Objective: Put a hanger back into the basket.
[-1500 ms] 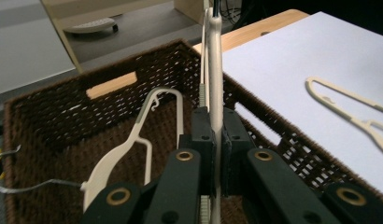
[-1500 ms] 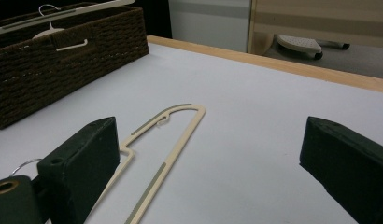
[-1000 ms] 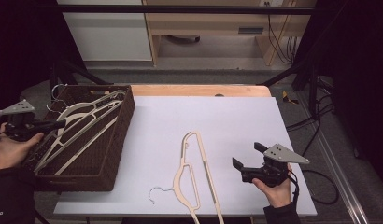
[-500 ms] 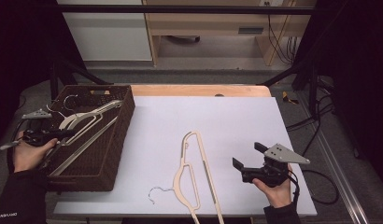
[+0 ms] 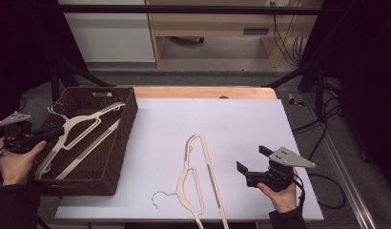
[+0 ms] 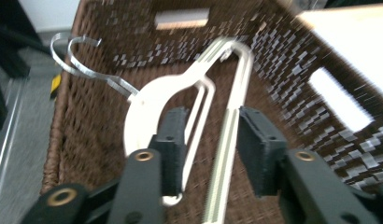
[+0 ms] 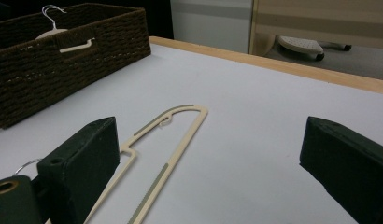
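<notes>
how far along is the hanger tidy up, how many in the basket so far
One hanger already lies in the wicker basket. In hand: the left claw hangs over it, its jaws having just been opening, astride the hanger's bars without pressing them, so this looks like the release. Left: the second hanger lies on the white table, with the right claw open beside it, not touching.

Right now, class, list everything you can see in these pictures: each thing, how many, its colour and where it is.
Basket: one, dark brown wicker, left side of the table.
Hangers in the basket: one or two overlapping, cream with metal hooks, leaning against the basket's near-left wall.
Hanger on the table: one, cream, metal hook, near edge.
Table: one, white top, wooden far edge.
Left gripper: one, black, jaws just opening, astride a hanger bar in the basket.
Right gripper: one, black, open, above the table's near right.
</notes>
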A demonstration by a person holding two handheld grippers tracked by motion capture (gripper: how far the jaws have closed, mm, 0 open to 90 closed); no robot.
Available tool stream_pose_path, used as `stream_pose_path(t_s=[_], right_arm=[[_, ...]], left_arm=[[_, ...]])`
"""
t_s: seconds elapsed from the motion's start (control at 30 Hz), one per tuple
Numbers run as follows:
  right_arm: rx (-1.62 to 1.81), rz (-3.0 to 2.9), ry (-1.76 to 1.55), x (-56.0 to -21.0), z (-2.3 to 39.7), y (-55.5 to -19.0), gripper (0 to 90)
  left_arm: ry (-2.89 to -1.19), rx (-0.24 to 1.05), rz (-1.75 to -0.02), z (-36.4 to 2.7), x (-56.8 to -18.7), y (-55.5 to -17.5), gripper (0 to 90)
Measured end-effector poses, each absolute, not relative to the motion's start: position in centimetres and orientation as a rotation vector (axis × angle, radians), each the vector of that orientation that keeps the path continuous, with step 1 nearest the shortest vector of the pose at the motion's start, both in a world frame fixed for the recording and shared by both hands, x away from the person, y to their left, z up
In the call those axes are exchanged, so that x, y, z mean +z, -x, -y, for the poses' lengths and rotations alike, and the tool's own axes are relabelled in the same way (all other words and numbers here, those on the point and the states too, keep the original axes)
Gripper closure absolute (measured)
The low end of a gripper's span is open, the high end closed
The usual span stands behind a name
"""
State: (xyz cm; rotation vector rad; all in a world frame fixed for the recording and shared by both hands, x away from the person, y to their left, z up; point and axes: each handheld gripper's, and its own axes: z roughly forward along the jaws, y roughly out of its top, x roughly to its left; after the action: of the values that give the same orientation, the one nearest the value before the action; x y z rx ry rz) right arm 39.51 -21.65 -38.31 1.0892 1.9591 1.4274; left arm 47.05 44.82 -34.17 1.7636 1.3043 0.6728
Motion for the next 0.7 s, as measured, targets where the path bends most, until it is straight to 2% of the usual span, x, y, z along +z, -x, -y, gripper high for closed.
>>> stream_pose_path(t_s=[0.17, 0.33, 0.4, 0.7], right_arm=[[1.444, -1.964, -1.085, -38.2, 21.5, -39.3, 5.2], [1.445, -1.959, -1.075, -38.2, 21.5, -39.3, 5.1], [1.446, -1.962, -1.076, -38.2, 21.6, -39.3, 5.0], [1.450, -1.957, -1.074, -38.2, 21.8, -39.2, 4.9]], left_arm=[[-1.686, 0.722, -1.167, -41.8, -32.7, -45.1, 43.8], [-1.637, 0.706, -1.023, -38.2, -32.2, -43.8, 31.6], [-1.638, 0.692, -0.981, -36.4, -32.3, -43.4, 23.2], [-1.679, 0.597, -0.822, -30.4, -33.4, -42.4, 9.3]])
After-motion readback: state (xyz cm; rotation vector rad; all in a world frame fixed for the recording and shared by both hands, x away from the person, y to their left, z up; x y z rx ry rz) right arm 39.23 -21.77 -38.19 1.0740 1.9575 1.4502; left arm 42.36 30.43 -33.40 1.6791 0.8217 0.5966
